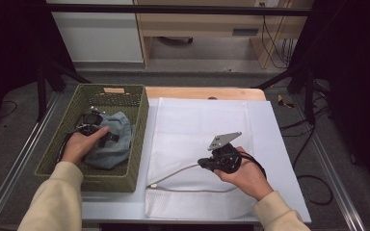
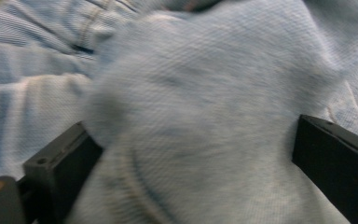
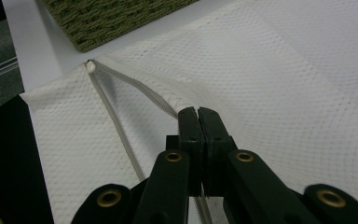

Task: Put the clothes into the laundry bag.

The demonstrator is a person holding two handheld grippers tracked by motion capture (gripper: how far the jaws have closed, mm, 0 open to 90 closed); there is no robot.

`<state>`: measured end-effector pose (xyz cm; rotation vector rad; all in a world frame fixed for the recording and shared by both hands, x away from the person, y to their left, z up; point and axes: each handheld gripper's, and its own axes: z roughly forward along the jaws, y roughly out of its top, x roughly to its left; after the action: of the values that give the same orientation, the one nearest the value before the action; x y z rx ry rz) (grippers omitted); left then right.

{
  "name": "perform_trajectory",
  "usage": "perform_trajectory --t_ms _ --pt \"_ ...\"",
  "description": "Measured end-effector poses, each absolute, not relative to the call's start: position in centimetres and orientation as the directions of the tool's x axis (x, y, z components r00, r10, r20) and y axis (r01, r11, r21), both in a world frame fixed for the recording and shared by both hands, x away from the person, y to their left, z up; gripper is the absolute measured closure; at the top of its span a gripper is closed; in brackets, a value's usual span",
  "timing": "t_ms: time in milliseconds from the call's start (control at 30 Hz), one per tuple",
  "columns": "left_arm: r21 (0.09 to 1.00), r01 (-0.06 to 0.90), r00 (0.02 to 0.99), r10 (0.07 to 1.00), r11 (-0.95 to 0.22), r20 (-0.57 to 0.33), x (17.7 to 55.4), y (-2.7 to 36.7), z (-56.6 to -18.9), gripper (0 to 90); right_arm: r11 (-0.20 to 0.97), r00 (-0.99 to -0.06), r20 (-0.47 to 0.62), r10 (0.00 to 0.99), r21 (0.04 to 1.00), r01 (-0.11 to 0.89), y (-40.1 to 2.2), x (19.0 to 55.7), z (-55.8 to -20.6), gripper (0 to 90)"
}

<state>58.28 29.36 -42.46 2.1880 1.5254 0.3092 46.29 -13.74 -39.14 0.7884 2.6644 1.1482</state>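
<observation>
Left tool [image 1: 92,126] down in the green basket [image 1: 137,139] at nine o'clock, jaws spread around a fold of blue garment [image 2: 200,116], not yet pinched; gather a thick fold before clamping; right tool [image 3: 198,122] clenched on the zipper edge of the white mesh bag [image 1: 197,120], centre counter [image 1: 279,163]; lift clear of the basket wall; open room toward three o'clock.

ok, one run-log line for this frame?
left tongs: open around blue denim garment in green woven basket | right tongs: shut on white mesh laundry bag's zipper edge
</observation>
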Motion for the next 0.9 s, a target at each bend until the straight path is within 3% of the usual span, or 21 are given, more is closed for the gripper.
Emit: perform_trajectory --t_ms 900 --pt "0.474 0.804 0.396 0.918 -0.358 0.022 58.1 28.5 -43.6 0.0 0.573 -0.853 0.079 0.516 0.708 0.413 -13.4 46.2 -39.1 89.2"
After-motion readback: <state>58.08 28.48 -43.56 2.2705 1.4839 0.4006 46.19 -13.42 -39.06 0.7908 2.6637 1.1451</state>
